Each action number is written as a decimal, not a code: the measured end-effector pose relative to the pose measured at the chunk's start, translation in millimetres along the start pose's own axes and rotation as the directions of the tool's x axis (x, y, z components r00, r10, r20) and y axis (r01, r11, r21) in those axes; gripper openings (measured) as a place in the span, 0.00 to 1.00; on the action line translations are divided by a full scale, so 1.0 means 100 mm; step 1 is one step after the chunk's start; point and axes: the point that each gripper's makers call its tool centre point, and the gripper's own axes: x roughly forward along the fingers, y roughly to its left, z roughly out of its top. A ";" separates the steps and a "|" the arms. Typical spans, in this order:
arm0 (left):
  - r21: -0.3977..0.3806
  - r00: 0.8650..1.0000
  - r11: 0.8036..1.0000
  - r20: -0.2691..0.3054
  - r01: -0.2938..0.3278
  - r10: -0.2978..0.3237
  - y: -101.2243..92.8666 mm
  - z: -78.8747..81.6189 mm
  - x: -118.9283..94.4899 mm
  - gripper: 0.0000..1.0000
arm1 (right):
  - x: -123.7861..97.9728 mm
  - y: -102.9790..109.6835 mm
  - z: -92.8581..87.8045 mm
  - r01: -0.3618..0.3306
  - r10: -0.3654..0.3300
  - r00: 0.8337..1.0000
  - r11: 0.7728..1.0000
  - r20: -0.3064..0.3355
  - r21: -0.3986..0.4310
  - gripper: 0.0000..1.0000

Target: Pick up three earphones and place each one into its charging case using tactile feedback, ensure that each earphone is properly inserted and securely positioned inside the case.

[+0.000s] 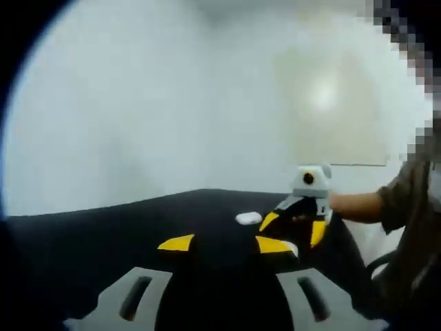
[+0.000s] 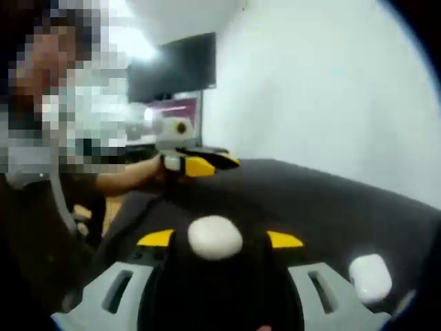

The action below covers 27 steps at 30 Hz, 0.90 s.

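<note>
As right tongs [image 2: 219, 239] gape, white case [image 2: 215, 236] between tips, black table [image 2: 331, 200].

left gripper [image 1: 224, 243]: jaws apart, nothing between | right gripper [image 2: 219, 239]: jaws apart, level over the surface

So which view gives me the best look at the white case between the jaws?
The right gripper view: the rounded white case sits close between its yellow-tipped jaws. In the left gripper view it is a small white blur beside the right gripper.
</note>
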 end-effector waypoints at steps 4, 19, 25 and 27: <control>0.012 1.000 1.000 0.029 -0.003 0.003 -0.02 0.05 0.02 0.34 | 0.02 -0.01 -0.09 0.009 -0.007 0.998 0.999 -0.068 0.031 0.51; 0.050 1.000 0.999 0.014 0.003 -0.003 -0.13 0.01 0.07 0.35 | 0.31 0.00 -0.17 -0.063 0.053 0.986 0.997 -0.157 -0.055 0.44; 0.073 1.000 0.997 0.014 -0.004 0.003 -0.09 0.01 0.06 0.36 | 0.32 0.04 -0.17 -0.057 0.051 0.987 0.998 -0.152 -0.036 0.40; 0.079 1.000 0.997 0.019 -0.012 0.010 -0.07 0.02 0.05 0.35 | 0.31 0.05 -0.16 -0.030 0.020 0.988 0.997 -0.150 -0.065 0.39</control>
